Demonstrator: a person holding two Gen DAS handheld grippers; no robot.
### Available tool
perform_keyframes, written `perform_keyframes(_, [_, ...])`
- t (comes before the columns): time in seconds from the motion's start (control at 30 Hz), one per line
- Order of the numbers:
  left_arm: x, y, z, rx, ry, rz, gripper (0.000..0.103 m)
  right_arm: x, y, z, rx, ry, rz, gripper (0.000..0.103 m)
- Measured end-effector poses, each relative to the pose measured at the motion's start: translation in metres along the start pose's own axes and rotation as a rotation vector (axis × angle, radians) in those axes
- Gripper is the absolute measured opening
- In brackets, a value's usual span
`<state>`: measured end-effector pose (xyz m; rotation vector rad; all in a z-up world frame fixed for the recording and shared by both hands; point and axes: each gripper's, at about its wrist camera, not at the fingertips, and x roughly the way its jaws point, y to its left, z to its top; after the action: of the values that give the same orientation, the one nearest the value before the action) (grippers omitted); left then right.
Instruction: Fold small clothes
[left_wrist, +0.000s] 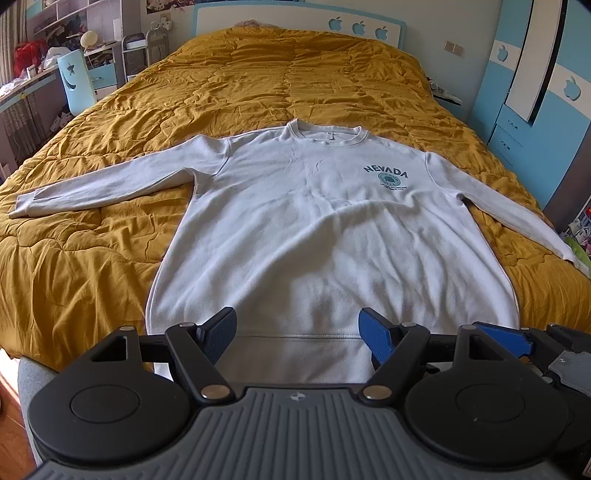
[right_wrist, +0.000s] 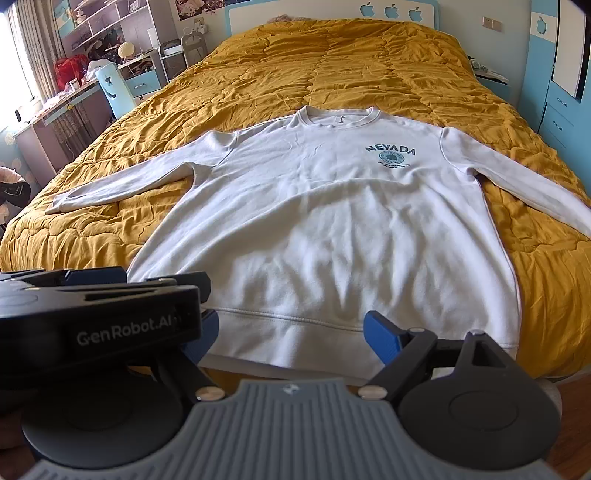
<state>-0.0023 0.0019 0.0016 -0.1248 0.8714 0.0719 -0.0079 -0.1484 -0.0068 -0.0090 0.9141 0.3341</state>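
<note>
A white long-sleeved sweatshirt (left_wrist: 314, 221) with a green "NEVADA" print lies flat, front up, on the mustard quilt, sleeves spread to both sides, hem toward me. It also shows in the right wrist view (right_wrist: 325, 229). My left gripper (left_wrist: 297, 338) is open and empty, just above the hem. My right gripper (right_wrist: 291, 338) is open and empty, at the hem's near edge. The left gripper's body (right_wrist: 96, 317) shows at the left of the right wrist view and hides the right gripper's left finger in part.
The bed (left_wrist: 258, 77) with the mustard quilt fills most of the view, with a white and blue headboard (left_wrist: 295, 14) at the far end. A desk, a blue chair (left_wrist: 75, 81) and shelves stand on the left. A blue wardrobe (left_wrist: 535, 92) stands on the right.
</note>
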Motion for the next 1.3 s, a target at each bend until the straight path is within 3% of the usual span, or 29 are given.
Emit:
perform_keyframes(0.97, [0.0002, 0.0020, -0.0007, -0.002, 0.005, -0.007, 0.088, 0.0025, -0.0023, -0.0005, 0.037, 0.021, 0.045, 0.081])
perform_keyframes(1.3, [0.0023, -0.0022, 0.0030, 0.019, 0.010, -0.003, 0.088, -0.0007, 0.0002, -0.0005, 0.023, 0.001, -0.001, 0.081])
